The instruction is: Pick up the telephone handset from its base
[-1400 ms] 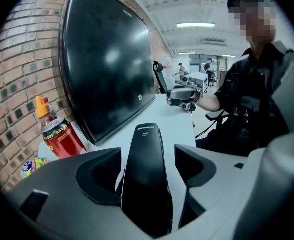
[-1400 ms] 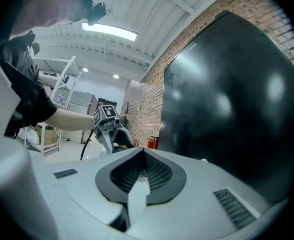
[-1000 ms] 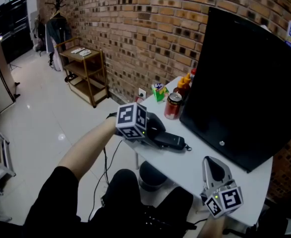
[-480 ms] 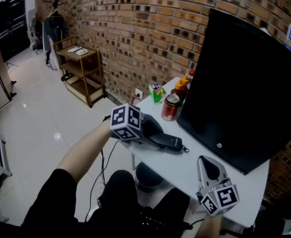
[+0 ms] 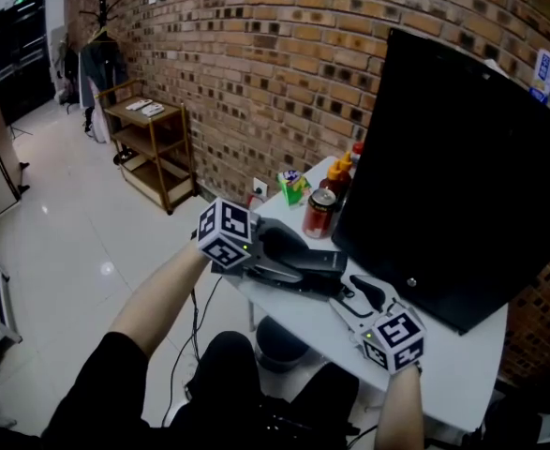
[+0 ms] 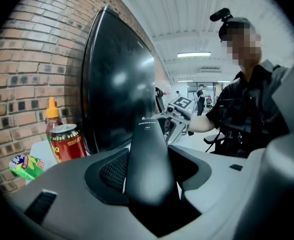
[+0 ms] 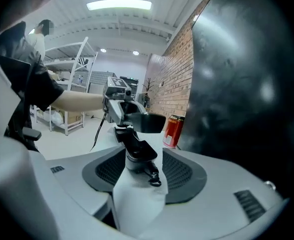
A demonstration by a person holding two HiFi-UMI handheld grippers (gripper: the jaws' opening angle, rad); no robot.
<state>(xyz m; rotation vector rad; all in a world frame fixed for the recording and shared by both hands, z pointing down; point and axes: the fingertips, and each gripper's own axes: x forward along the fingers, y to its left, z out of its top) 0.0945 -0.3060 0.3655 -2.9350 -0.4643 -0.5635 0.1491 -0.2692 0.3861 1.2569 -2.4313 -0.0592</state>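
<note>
Handset (image 6: 147, 174) between left gripper (image 5: 290, 263) jaws

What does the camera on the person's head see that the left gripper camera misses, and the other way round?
Only the head view shows the wooden shelf cart, the coat stand and the shiny floor. Only the left gripper view shows the camera on the person's head and the ceiling light. Both show the handset gripped in the left tongs, the black screen, the red can and the green packet.
</note>
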